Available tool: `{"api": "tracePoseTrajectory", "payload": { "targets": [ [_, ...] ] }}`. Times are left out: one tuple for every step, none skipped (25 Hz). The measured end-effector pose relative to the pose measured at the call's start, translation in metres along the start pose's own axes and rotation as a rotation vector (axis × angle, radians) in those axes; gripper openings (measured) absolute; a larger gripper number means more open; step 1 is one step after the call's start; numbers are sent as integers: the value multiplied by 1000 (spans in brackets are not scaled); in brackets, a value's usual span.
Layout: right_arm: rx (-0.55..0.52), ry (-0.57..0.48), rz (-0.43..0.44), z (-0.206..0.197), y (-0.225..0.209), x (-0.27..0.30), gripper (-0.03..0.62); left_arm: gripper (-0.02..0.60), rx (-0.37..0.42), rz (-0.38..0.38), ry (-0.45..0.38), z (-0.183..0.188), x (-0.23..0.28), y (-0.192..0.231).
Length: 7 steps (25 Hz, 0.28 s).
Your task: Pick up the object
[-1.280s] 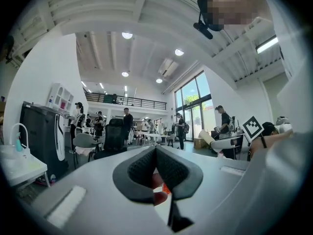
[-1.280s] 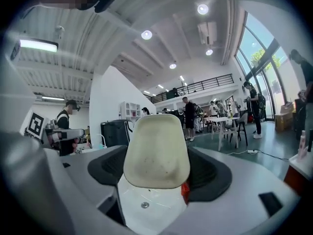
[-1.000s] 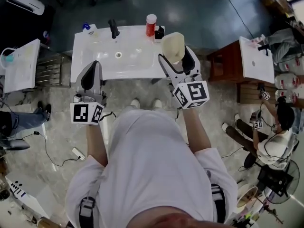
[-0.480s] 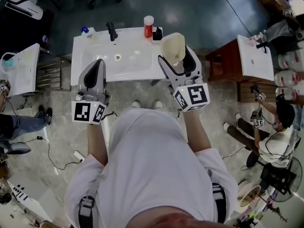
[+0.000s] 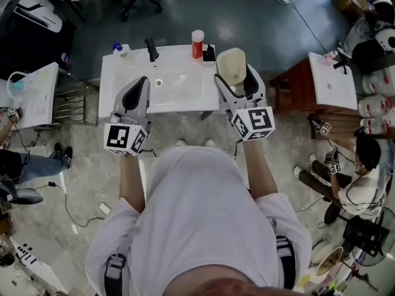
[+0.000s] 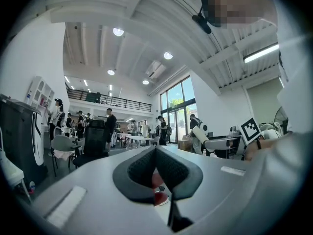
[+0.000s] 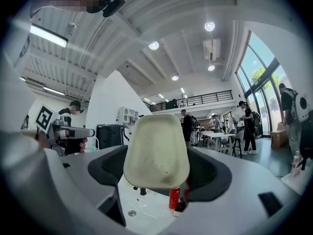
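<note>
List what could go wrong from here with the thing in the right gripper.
1. The right gripper grips the cream object by its sides alone, near the right end of the sink. If the grip loosens, it would probably drop onto the sink or the floor.
2. The red bottle stands close by at the sink's back edge. A push forward and to the left might knock it over.

Daylight pours through tall windows (image 7: pixel 261 77) right of the right claw (image 7: pixel 156 168), and round ceiling lamps (image 7: pixel 154 45) above it glow softly. Both claw views bulge fisheye-fashion and fall to black at the corners, blurring nearest the lens. In the head view the white sink (image 5: pixel 185 94) beside the left claw (image 5: pixel 142 82) glares slightly.
</note>
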State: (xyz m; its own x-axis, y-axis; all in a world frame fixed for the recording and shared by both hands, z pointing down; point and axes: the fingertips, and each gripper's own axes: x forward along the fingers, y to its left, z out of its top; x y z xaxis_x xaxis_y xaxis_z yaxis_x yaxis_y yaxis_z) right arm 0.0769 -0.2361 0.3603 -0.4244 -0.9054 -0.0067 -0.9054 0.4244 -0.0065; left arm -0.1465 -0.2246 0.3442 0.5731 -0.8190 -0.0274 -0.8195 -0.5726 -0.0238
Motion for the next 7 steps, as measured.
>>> {"api": "tracePoseTrajectory", "payload": {
  "targets": [
    [-1,2,4,-2,2,3,380,-2,0,1,3,-2,2,3],
    [1,9,8,-6,4,4,380,-2,0,4,10,-6,3,5],
    [4,17,14,-10,7,5,380,-2,1,6,20,-10,3,7],
    [8,24,18,-13,9,5,380,-2,5,7,30,-13,3,8],
    [11,30,20,-15,11,5,380,-2,11,7,38,-14,3,9],
    [13,34,21,-16,12,5,380,-2,18,6,44,-15,2,10],
    [15,37,22,-16,13,5,380,-2,24,5,49,-15,2,10]
  ]
}}
